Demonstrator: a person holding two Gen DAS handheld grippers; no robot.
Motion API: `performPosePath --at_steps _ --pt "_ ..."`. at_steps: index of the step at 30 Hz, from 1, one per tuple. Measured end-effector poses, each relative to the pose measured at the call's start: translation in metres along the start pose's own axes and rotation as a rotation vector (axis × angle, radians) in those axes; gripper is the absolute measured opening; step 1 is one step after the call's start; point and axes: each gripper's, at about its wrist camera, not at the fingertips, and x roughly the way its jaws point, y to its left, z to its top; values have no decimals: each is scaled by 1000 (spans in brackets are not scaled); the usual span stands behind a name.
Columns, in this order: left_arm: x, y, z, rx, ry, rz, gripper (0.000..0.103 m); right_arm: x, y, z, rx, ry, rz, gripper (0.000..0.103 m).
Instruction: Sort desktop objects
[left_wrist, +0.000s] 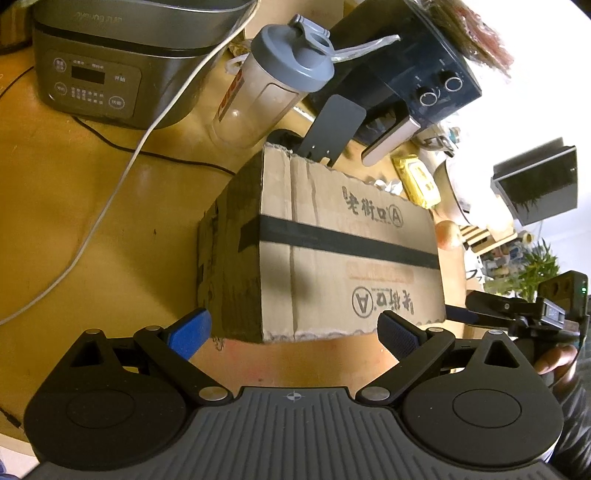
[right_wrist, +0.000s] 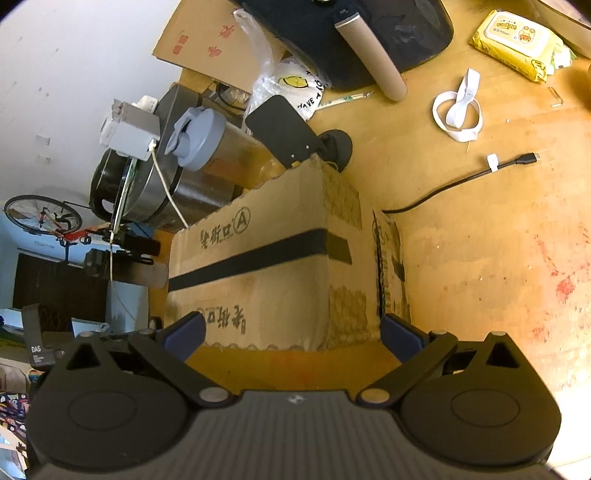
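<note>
Left gripper (left_wrist: 293, 326), bottom centre of the left wrist view: jaws spread wide, nothing between the blue pads. It sits just short of the near edge of a cardboard box (left_wrist: 347, 266), centre frame. Right gripper (right_wrist: 291, 332), bottom centre of the right wrist view, is likewise wide open and empty, facing the same cardboard box (right_wrist: 258, 280) from another side, near a corner.

Both claws flank the box w/ pads apart, probably lining up a two-handed hold, since it looks too wide for one claw.

The box lies closed on the wooden desk (left_wrist: 92, 206), black tape strip across its top. In the left view its long axis runs lower left to upper right, far end toward a black stand (left_wrist: 334, 127) and grey-lidded shaker bottle (left_wrist: 266, 88), upper centre. Cooker (left_wrist: 122, 62) upper left.

In the right view, a yellow wipes pack (right_wrist: 517, 44) upper right, black cable (right_wrist: 476, 177) and white strap (right_wrist: 460, 107) right of centre, well apart from the box.
</note>
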Motion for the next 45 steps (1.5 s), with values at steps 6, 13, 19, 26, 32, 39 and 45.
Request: performPosePath --at_steps 6,13,19,26,32,39,45 --pt "-3 -2 -13 4 6 -7 99 -5 0 -13 1 2 8 103" --pt "-8 -4 -27 10 1 3 99 -7 -1 -28 0 5 5 103" --pt "-11 -9 -40 35 -26 53 99 -8 4 -43 -48 -17 -54 103" --pt "-13 -23 -56 123 -102 170 99 -10 23 -63 -213 -109 -183 103" --pt "-13 -33 -70 178 -166 240 99 -9 36 -80 -324 -177 -311 103" --pt "-12 -38 -88 200 -219 312 99 -1 43 -99 -376 -228 -447 103" --pt "-12 -45 -103 223 -256 390 99 2 44 -117 -394 -244 -479 103"
